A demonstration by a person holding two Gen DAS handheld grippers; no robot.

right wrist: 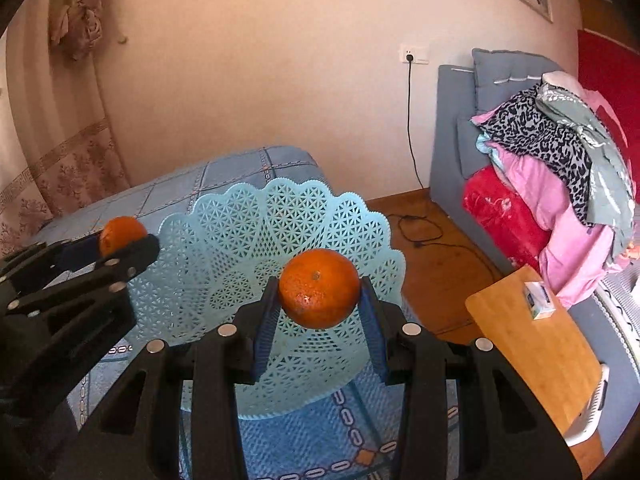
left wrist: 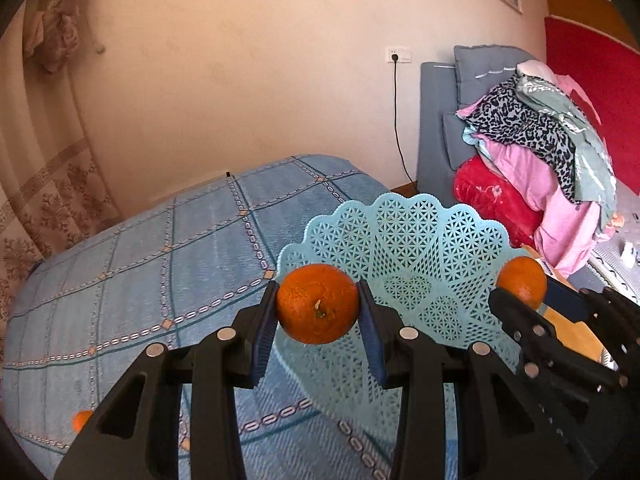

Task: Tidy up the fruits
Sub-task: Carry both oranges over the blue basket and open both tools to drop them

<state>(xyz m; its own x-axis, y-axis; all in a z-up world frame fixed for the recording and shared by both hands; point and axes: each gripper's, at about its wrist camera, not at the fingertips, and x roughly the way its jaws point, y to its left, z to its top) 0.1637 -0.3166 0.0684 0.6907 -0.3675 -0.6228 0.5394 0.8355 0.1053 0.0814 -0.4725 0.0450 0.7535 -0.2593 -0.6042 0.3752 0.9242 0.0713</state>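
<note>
My left gripper [left wrist: 318, 312] is shut on an orange [left wrist: 318, 303], held above the near left rim of a light blue lattice basket [left wrist: 404, 248]. My right gripper [right wrist: 319, 300] is shut on a second orange [right wrist: 319, 288], held over the basket [right wrist: 256, 232], which is empty inside. Each gripper shows in the other view: the right one with its orange [left wrist: 522, 282] at the basket's right rim, the left one with its orange [right wrist: 120, 234] at the basket's left rim. A third orange [left wrist: 82, 420] lies on the blue bedspread, half hidden behind my left gripper.
The basket rests on a bed with a blue patterned spread [left wrist: 140, 264]. A wooden board [right wrist: 536, 344] with a small box [right wrist: 540, 300] stands to the right. A grey sofa piled with clothes [right wrist: 560, 168] is beyond, and a cable [right wrist: 424, 236] trails on the wooden floor.
</note>
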